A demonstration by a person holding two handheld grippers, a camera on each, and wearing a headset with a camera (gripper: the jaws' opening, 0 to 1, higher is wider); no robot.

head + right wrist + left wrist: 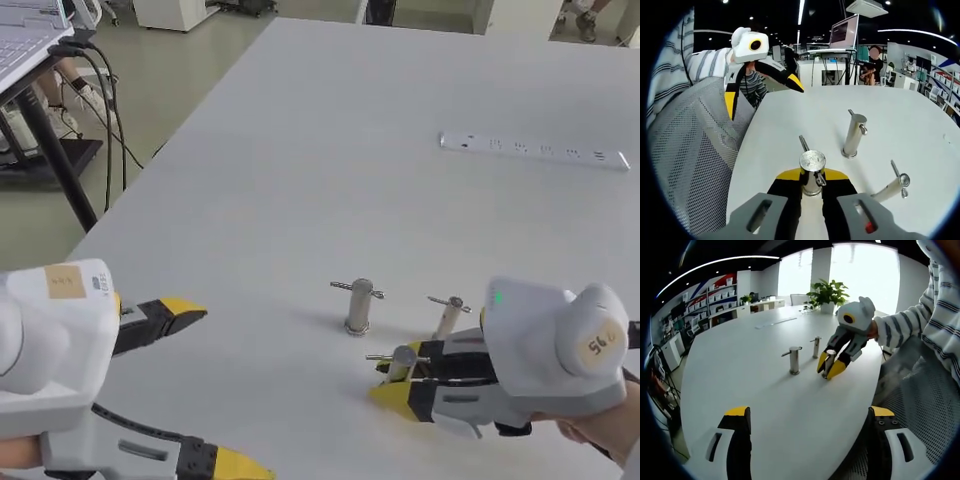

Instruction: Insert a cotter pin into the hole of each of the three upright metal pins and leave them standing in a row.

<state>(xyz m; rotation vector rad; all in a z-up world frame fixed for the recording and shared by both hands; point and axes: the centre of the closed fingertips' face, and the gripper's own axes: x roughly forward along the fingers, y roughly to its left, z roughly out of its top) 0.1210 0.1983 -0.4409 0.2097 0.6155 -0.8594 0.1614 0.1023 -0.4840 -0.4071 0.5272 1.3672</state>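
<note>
White table [300, 150] spans frame. Left gripper [232, 392] at lower left, jaws wide apart, nothing between, well apart from pins. Right gripper [400, 372] at lower right, jaws clamped on nearest metal pin [404, 358]. Power strip [535, 151] at upper right. Middle metal pin [358, 305] upright at lower centre. Third metal pin [448, 316] just beside right gripper. Cotter pins [340, 287] cross tops of all three.

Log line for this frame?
right gripper: shut on near pin | left gripper: open, empty | left pin, right pin: cotters in, free
</note>
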